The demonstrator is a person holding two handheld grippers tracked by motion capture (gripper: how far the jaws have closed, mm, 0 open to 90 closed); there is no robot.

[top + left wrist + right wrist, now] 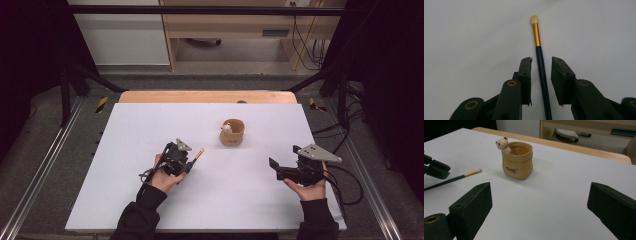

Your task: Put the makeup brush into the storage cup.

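Observation:
A thin makeup brush (536, 35), with a dark handle, gold ferrule and pale tip, lies on the white sheet (150, 125). Its handle runs between the jaws of my left gripper (541, 60), with a gap on each side, so the pads are not pressing on it. In the high view the left gripper (189, 165) sits left of centre and the brush (196, 156) points toward a tan bag-shaped pot (232, 133) with a small bear figure on its rim. My right gripper (273, 166) rests at the right with its jaws wide open and nothing between them, facing the pot (517, 161).
The white sheet covers most of a wooden table whose far edge (207, 96) shows behind it. Black frame bars and cables (345, 170) stand around the table's sides. Bare sheet lies between the two grippers and in front of the pot.

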